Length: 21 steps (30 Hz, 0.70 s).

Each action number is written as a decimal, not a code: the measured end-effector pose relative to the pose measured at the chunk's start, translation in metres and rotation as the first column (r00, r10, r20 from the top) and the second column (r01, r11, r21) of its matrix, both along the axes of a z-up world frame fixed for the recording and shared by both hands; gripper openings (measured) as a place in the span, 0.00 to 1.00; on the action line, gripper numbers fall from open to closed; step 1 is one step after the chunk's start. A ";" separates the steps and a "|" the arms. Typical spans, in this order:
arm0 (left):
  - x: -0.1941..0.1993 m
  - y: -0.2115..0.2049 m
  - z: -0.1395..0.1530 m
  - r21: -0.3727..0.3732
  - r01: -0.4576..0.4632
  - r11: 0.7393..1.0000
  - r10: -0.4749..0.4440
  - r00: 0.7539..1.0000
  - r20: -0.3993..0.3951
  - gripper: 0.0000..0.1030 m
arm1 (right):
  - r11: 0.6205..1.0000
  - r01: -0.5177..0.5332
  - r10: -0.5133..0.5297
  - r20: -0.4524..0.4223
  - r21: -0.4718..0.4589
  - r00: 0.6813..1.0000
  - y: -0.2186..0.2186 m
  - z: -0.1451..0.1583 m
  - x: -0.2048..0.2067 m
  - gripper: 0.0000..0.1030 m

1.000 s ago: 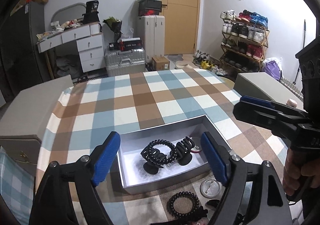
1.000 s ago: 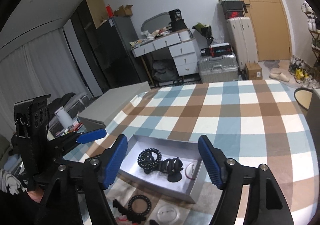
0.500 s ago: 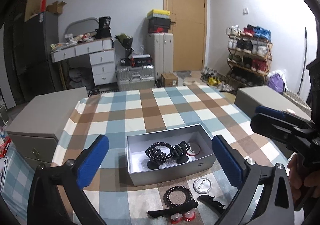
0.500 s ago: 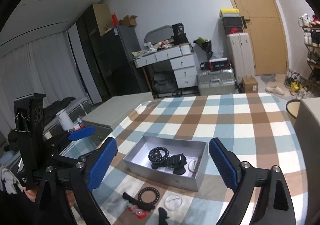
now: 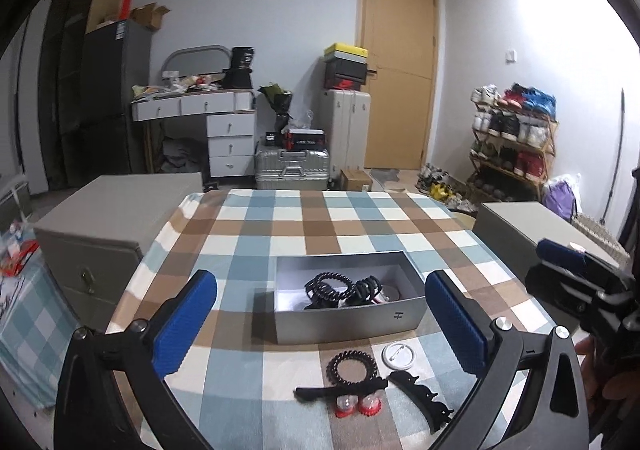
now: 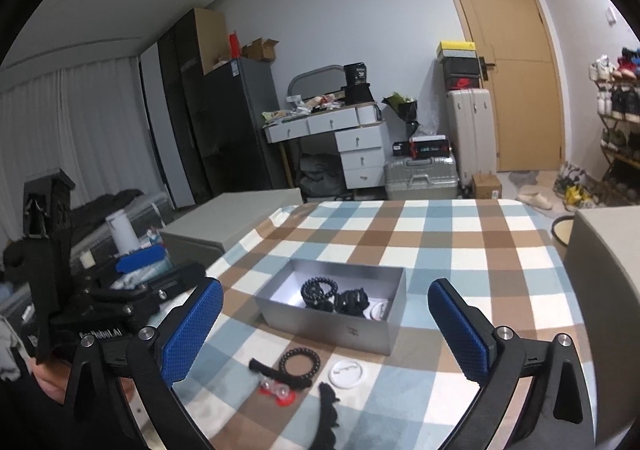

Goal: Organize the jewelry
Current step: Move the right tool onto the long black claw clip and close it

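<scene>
A silver box [image 5: 348,324] sits on the checked tablecloth [image 5: 280,222]. It holds a black spiral hair tie [image 5: 326,284], a black claw clip [image 5: 366,288] and a round badge. In front of it lie a black bead hair tie [image 5: 352,366], a white pin badge [image 5: 396,354], a black toothed clip [image 5: 420,394], a black barrette [image 5: 336,390] and red hair pieces [image 5: 356,404]. My left gripper [image 5: 320,278] hangs open and empty, short of the box. My right gripper [image 6: 326,286] is also empty, its jaws still opening, back from the same box [image 6: 328,326].
Grey cabinets [image 5: 104,210] stand at both sides of the table. Behind are a white desk [image 5: 200,106], suitcases [image 5: 292,166], a shoe rack [image 5: 512,138] and a door. A hand holds the other gripper at the right edge of the left wrist view.
Both grippers have drawn back from the box and opened wider. The loose pieces in front of the box have come fully into view.
</scene>
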<state>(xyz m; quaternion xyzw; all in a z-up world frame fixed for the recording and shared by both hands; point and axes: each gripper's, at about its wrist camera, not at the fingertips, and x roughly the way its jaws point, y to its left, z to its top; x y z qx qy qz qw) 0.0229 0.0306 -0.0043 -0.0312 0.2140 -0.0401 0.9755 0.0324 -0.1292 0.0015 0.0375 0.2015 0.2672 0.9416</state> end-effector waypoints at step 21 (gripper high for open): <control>-0.033 0.032 -0.064 -0.142 -0.072 0.987 0.048 0.986 -0.163 0.98 | 0.988 -0.072 0.039 -0.231 -0.135 0.972 0.020 -0.102 -0.007 0.96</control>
